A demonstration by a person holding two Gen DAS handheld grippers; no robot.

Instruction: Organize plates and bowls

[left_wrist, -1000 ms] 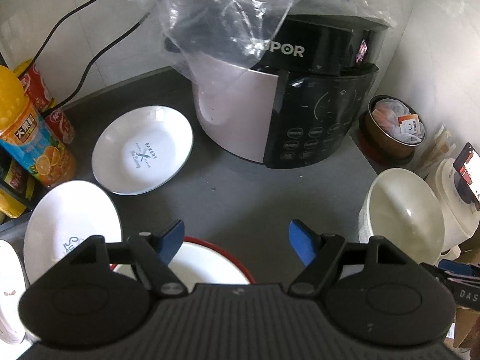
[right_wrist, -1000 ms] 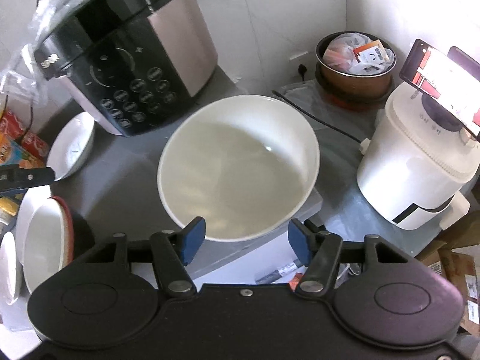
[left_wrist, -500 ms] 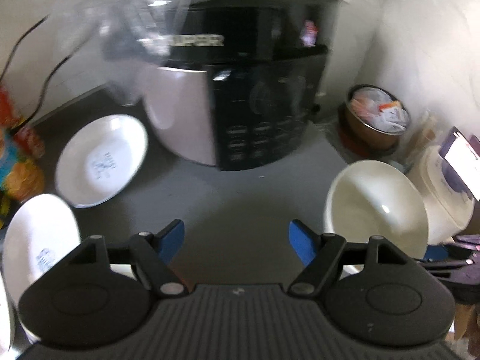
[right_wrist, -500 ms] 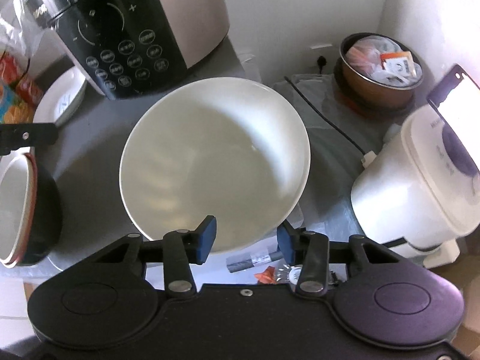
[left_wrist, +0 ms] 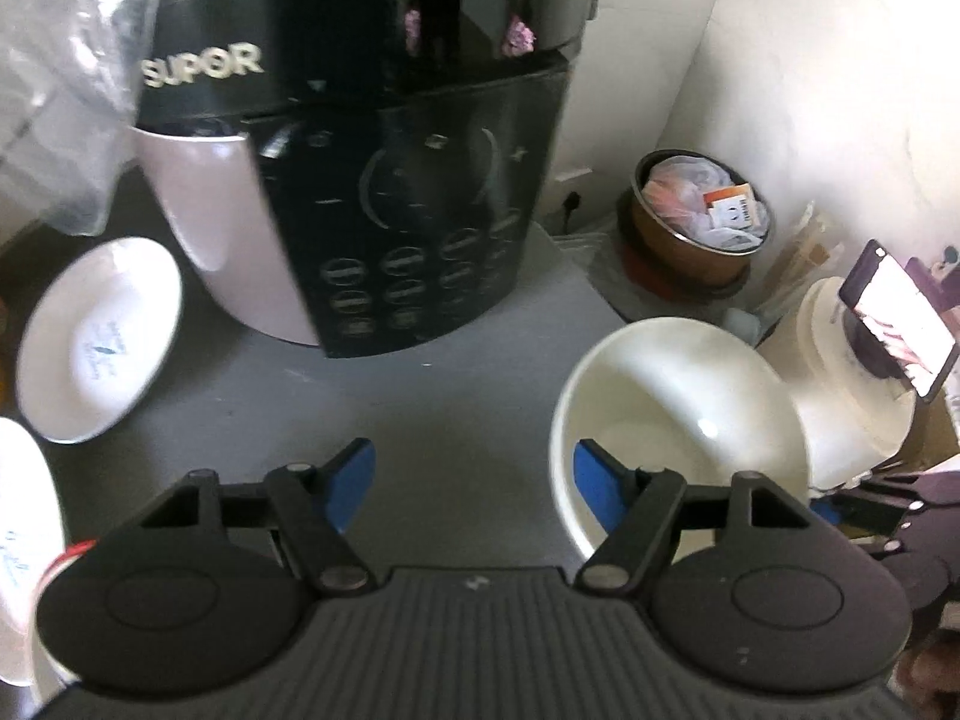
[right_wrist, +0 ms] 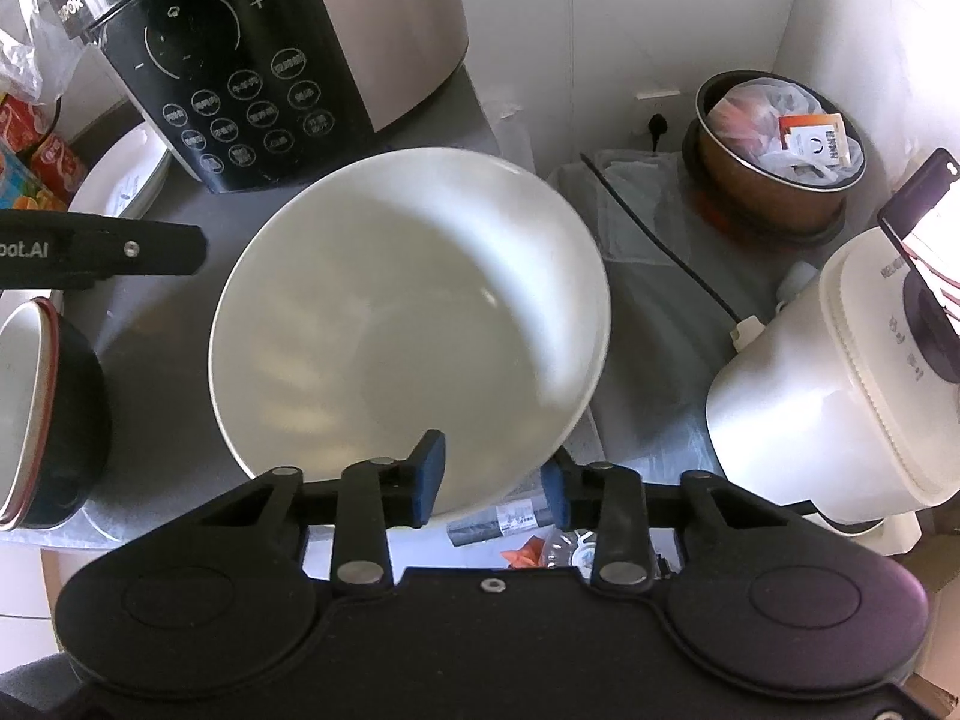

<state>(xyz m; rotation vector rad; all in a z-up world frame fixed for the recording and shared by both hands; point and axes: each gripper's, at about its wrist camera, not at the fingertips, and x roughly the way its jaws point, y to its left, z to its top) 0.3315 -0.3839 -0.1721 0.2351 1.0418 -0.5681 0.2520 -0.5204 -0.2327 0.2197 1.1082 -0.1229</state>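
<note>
Left wrist view: the left hand-held gripper [left_wrist: 471,483] tilts steeply down over the grey table [left_wrist: 420,420] — jaws apart, empty.

Right wrist view: the right hand-held gripper [right_wrist: 492,486], jaws just closing, straddles the near rim of the white bowl [right_wrist: 408,324] — pads not yet pressing.

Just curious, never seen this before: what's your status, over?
Right tongs just closing over near rim of big white bowl, not yet pinched. Left tongs open, empty, above counter. Cooker close behind bowl.
</note>
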